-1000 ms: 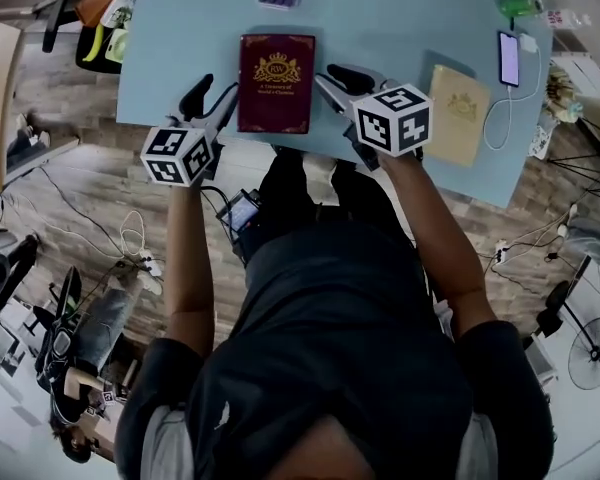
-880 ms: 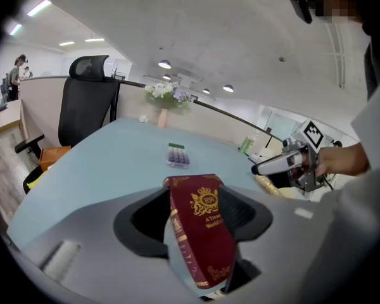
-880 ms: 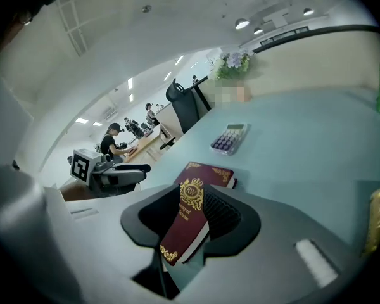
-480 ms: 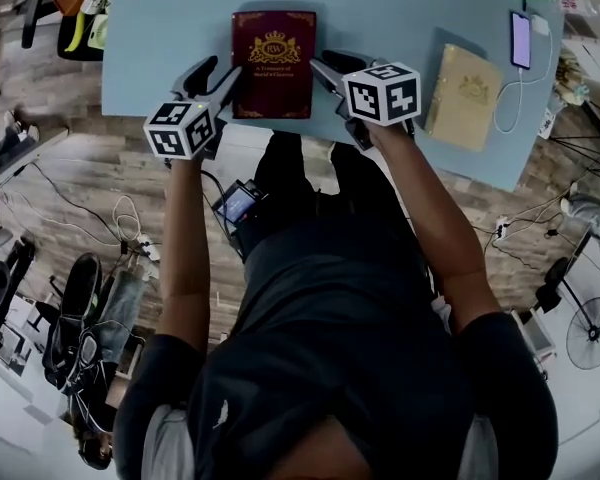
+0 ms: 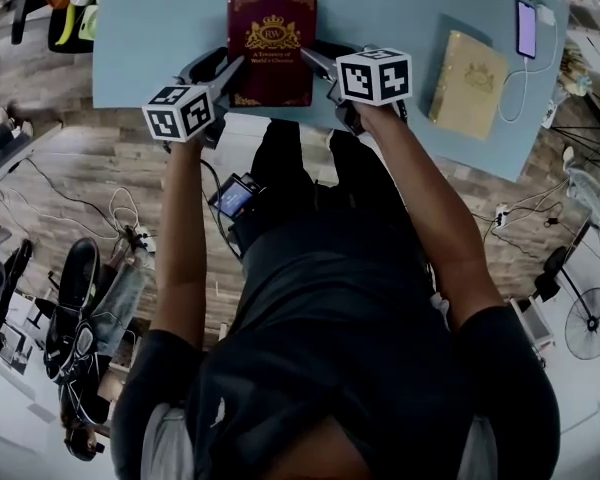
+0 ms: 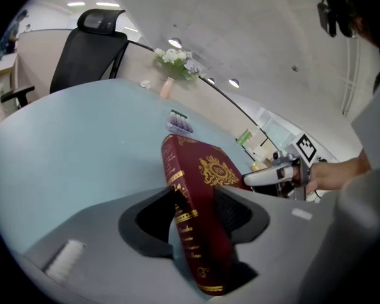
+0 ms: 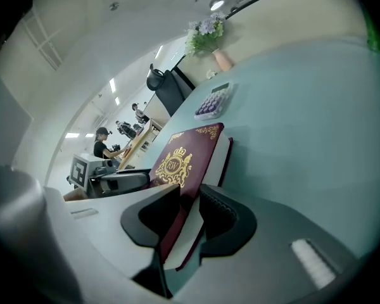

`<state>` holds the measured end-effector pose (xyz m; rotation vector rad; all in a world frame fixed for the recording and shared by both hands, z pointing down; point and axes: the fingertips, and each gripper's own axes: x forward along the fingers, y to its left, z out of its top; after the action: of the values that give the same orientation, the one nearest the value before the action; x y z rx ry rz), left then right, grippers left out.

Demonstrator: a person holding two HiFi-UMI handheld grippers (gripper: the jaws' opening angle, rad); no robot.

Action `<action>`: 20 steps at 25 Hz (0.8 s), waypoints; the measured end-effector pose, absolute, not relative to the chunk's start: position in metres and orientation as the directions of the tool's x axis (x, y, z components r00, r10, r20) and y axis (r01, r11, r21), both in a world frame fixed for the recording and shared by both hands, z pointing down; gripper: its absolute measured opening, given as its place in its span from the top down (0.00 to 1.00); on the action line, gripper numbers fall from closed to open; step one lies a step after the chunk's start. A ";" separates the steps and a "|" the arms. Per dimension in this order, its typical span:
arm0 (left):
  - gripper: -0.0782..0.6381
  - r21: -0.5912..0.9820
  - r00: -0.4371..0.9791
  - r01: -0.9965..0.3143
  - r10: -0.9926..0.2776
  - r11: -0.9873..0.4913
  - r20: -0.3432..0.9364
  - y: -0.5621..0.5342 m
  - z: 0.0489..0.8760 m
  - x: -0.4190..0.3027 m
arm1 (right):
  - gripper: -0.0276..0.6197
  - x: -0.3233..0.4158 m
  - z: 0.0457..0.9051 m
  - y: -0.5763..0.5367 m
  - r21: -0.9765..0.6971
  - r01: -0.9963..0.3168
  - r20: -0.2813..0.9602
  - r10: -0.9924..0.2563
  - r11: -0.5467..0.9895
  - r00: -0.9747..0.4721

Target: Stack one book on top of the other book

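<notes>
A dark red book (image 5: 272,48) with a gold crest lies near the front edge of the light blue table (image 5: 150,28). My left gripper (image 5: 223,70) is shut on its spine side. In the left gripper view the red book's spine (image 6: 193,233) stands tilted between the jaws of the left gripper (image 6: 196,211). My right gripper (image 5: 316,64) is shut on the opposite, page-edge side; the right gripper view shows the red book (image 7: 183,160) running between the jaws of the right gripper (image 7: 189,211). A tan book (image 5: 467,83) lies flat further right, apart from both grippers.
A phone (image 5: 526,28) on a white cable lies at the table's far right, past the tan book. A calculator (image 7: 212,101) and a flower vase (image 7: 220,59) stand at the back of the table. A black office chair (image 6: 92,43) stands behind the table.
Both grippers have slid forward from the near corners of the red book onto its two long sides and shut on it. The tan book has stayed in place.
</notes>
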<state>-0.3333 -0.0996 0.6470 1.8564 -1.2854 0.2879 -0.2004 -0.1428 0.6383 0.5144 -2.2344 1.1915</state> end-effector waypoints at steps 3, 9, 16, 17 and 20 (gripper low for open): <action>0.57 0.528 0.440 -0.845 -0.672 -0.086 0.595 -0.100 0.646 -0.334 | 0.82 -0.201 0.638 -0.143 -0.651 -0.567 0.615 -0.087 0.505 -0.784; 0.58 0.474 0.420 -0.874 -0.660 -0.108 0.624 -0.105 0.632 -0.322 | 0.85 -0.188 0.626 -0.147 -0.657 -0.597 0.611 -0.139 0.460 -0.780; 0.61 0.453 0.432 -0.879 -0.651 -0.149 0.624 -0.110 0.618 -0.291 | 0.86 -0.155 0.608 -0.157 -0.636 -0.611 0.604 -0.189 0.471 -0.774; 0.61 0.452 0.436 -0.878 -0.650 -0.156 0.623 -0.111 0.616 -0.286 | 0.86 -0.150 0.605 -0.158 -0.632 -0.615 0.604 -0.198 0.471 -0.772; 0.62 0.448 0.445 -0.877 -0.646 -0.174 0.620 -0.115 0.610 -0.273 | 0.87 -0.135 0.595 -0.163 -0.620 -0.628 0.600 -0.231 0.470 -0.766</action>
<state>-0.2726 -0.1147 0.6097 1.9059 -1.2831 0.3697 -0.1352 -0.1630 0.5955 0.7164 -2.2863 1.2272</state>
